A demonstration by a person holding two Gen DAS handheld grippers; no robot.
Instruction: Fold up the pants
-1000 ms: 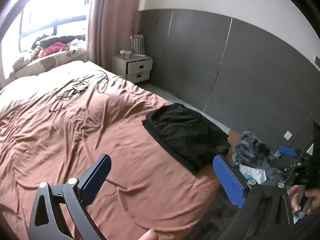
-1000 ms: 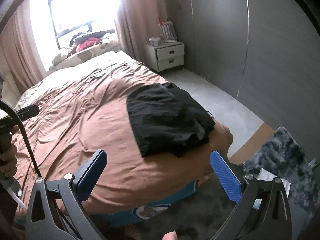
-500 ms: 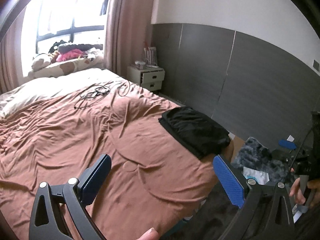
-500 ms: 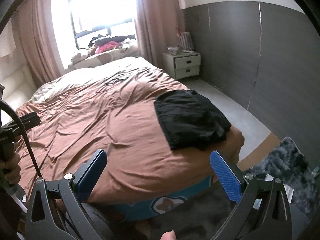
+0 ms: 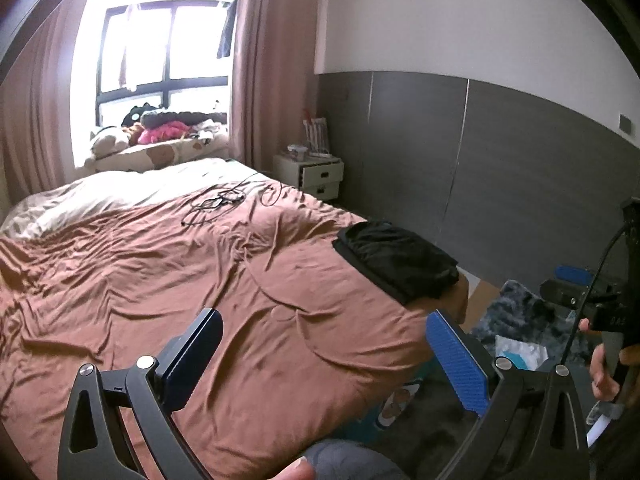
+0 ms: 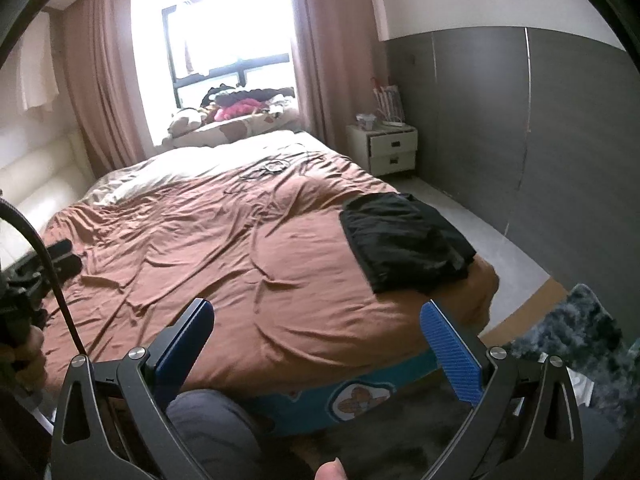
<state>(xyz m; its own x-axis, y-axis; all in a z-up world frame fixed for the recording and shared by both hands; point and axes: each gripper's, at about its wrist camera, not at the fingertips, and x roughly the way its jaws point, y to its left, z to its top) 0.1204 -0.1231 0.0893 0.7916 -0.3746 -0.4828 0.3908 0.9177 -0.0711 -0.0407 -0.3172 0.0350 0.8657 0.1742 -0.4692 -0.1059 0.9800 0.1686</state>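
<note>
Well beyond spread fingers [image 6: 450, 350], folded pants [image 6: 404, 242]

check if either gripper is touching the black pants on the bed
Apart. In the right wrist view the right gripper stands open, with brown bedspread between it and the folded black pants. The left wrist view shows the left gripper equally clear.

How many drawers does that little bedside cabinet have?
2. The cabinet by the curtain shows an upper drawer and a lower drawer directly beneath it, each with a dark handle. No others are visible.
</note>
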